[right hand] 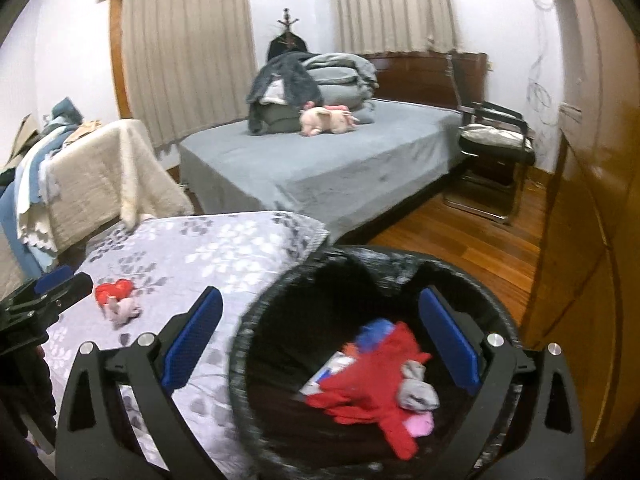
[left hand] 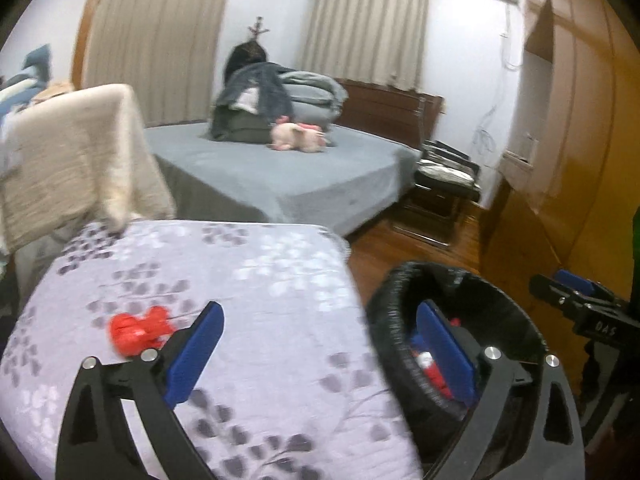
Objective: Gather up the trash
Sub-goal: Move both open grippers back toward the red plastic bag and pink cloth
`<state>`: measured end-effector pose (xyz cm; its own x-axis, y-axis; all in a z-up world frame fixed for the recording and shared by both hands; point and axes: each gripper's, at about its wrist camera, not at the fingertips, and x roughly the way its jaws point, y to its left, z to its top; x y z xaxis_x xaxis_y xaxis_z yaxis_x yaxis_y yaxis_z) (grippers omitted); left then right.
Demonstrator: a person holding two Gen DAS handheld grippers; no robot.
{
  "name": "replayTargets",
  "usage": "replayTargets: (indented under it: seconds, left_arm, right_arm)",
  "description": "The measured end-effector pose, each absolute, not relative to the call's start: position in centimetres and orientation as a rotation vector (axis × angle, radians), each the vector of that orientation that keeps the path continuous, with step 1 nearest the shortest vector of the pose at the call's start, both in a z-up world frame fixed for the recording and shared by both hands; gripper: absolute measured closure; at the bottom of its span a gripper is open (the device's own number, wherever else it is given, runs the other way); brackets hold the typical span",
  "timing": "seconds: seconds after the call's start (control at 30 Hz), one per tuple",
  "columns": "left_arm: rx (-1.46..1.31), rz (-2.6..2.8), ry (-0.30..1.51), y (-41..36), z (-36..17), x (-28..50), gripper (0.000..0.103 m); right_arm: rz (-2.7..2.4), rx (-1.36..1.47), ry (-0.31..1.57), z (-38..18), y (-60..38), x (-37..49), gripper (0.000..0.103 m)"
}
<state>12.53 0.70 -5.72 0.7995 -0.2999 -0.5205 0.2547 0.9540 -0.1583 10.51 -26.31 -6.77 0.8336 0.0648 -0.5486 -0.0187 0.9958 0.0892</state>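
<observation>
A crumpled red piece of trash (left hand: 138,330) lies on the floral bedspread (left hand: 240,280), just left of my left gripper (left hand: 319,305), which is open and holds nothing. In the right wrist view the red piece (right hand: 114,291) has a pinkish scrap (right hand: 126,310) beside it. My right gripper (right hand: 320,291) is open and empty above the black-lined bin (right hand: 360,256). Inside the bin lie a red wrapper (right hand: 376,384), a grey wad (right hand: 416,390) and a pink scrap (right hand: 420,426). The bin (left hand: 400,300) stands against the bed's right side.
A grey bed (right hand: 340,168) with a pink plush pig (right hand: 328,120) and folded bedding stands behind. A cream blanket (right hand: 100,176) drapes over furniture at the left. A chair (right hand: 496,140) and a wooden wardrobe (right hand: 580,240) line the right, with wooden floor (right hand: 460,240) between.
</observation>
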Motion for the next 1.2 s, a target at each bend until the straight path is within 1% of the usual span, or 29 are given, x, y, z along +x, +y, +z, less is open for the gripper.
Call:
replayTargets:
  seconds: [0.47, 0.83, 1.2]
  left_arm:
    - [-0.104, -0.070, 0.562, 11.4, -6.9, 12.2, 0.008]
    - [-0.109, 0.022, 0.601, 16.7, -10.2, 13.4, 0.008]
    - [-0.112, 0.066, 0.650, 20.6, -13.0, 14.5, 0.008]
  right_arm:
    - [0.200, 0.026, 0.583, -7.9, -15.3, 14.3, 0.007]
    - [0.270, -0.015, 0.633, -11.8, -6.9, 17.7, 0.007]
    - [0.311, -0.036, 0.706, -15.5, -0.6, 20.3, 0.007]
